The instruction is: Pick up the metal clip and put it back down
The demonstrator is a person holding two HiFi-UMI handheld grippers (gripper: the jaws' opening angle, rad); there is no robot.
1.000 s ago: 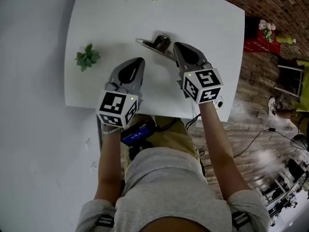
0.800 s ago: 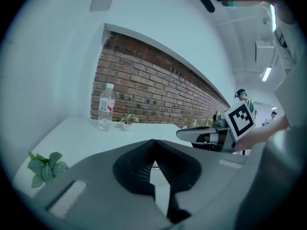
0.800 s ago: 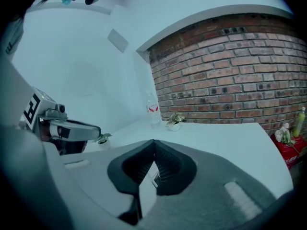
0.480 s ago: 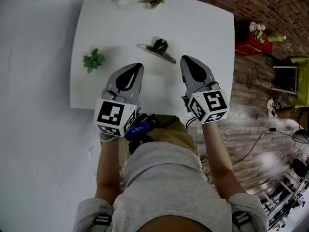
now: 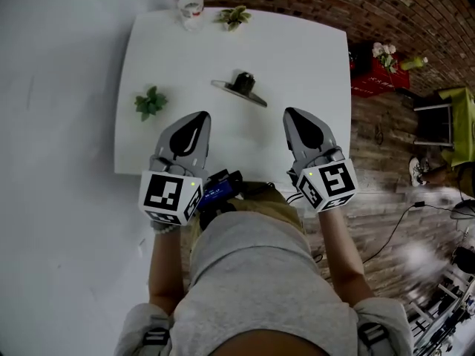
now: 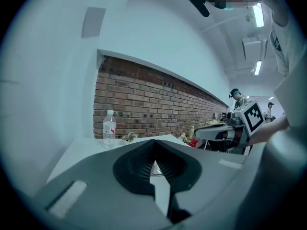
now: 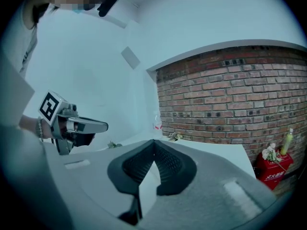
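The metal clip (image 5: 239,86), a dark clamp on a long flat metal strip, lies on the white table (image 5: 304,58) near its middle. Both grippers hang above the table's near edge, well short of the clip. My left gripper (image 5: 199,117) is shut with nothing in it, its tips meeting in the left gripper view (image 6: 154,141). My right gripper (image 5: 289,114) is also shut and empty, tips together in the right gripper view (image 7: 153,141). A sliver of the clip's strip (image 6: 152,169) shows through the gap under the left tips.
A small green plant sprig (image 5: 151,102) lies left of the clip. A water bottle (image 5: 190,9) and another sprig (image 5: 234,16) stand at the table's far edge. A brick wall (image 5: 386,6) and a red crate (image 5: 375,73) lie to the right. The person's legs are below.
Both grippers have drawn back from the clip toward the table's near edge and risen. The right gripper, earlier right beside the clip, is now apart from it. The clip stays on the table.
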